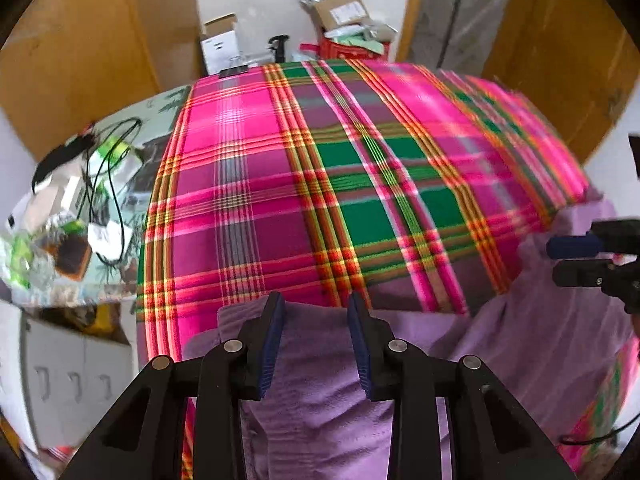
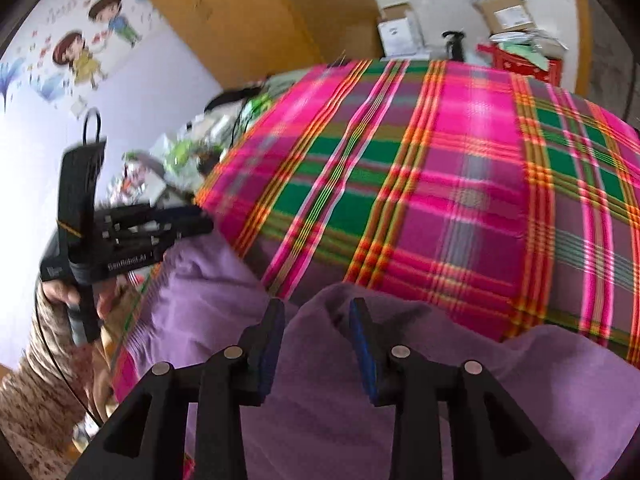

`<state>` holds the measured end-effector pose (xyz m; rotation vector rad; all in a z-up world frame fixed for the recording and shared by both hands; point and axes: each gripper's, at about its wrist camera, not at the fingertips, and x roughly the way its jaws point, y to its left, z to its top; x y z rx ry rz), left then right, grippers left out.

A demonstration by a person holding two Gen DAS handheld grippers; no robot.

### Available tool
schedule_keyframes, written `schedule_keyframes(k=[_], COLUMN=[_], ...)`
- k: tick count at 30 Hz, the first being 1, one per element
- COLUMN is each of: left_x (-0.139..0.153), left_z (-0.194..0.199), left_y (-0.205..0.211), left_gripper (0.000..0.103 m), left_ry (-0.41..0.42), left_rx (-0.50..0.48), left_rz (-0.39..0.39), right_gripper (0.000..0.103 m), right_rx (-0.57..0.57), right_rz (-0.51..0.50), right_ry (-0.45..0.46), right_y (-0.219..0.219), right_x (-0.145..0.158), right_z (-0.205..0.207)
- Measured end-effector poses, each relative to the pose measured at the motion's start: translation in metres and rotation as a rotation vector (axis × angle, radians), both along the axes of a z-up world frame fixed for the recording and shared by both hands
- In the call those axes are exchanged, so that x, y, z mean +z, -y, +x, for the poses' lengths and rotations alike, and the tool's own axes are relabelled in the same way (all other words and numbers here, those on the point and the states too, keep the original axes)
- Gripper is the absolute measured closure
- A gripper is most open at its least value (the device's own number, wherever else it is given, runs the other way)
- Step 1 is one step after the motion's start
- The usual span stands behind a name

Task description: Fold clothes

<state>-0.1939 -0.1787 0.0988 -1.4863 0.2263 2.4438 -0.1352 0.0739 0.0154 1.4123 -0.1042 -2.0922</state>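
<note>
A purple garment (image 1: 320, 400) lies crumpled at the near edge of a table covered by a pink, green and orange plaid cloth (image 1: 320, 180). My left gripper (image 1: 316, 320) is open, its blue pads low over the garment with purple fabric showing between them. My right gripper (image 2: 318, 316) is also open, and a raised fold of the purple garment (image 2: 320, 420) stands between its fingers. The right gripper (image 1: 560, 260) shows at the right edge of the left wrist view, over the garment's right side. The left gripper (image 2: 204, 220) appears at the left of the right wrist view.
Cables, packets and foil clutter (image 1: 80, 200) fill the table's left side. Cardboard boxes (image 1: 340, 12) and a white box (image 1: 220, 44) stand behind the table, by wooden panels. A person's hand (image 2: 60, 296) holds the left gripper's handle. The plaid cloth (image 2: 440, 200) is flat beyond the garment.
</note>
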Motion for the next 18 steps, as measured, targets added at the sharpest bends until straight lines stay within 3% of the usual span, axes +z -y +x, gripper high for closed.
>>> schedule_keyframes(k=[4, 9, 18], left_x=[-0.009, -0.011, -0.009], left_z=[0.001, 0.006, 0.036], left_y=[-0.004, -0.004, 0.009], left_gripper=[0.069, 0.07, 0.069], left_ry=[0.016, 0.027, 0.035], left_rx=[-0.035, -0.043, -0.019], left_rz=[-0.075, -0.086, -0.113], right_gripper=[0.069, 0.096, 0.098], right_rx=[0.011, 0.015, 0.024], right_rz=[0.03, 0.025, -0.06], right_ry=[0.027, 0.012, -0.07], right_y=[0.004, 0.001, -0.021], right_x=[-0.008, -0.007, 0.026], right_z=[0.0, 0.011, 0.07])
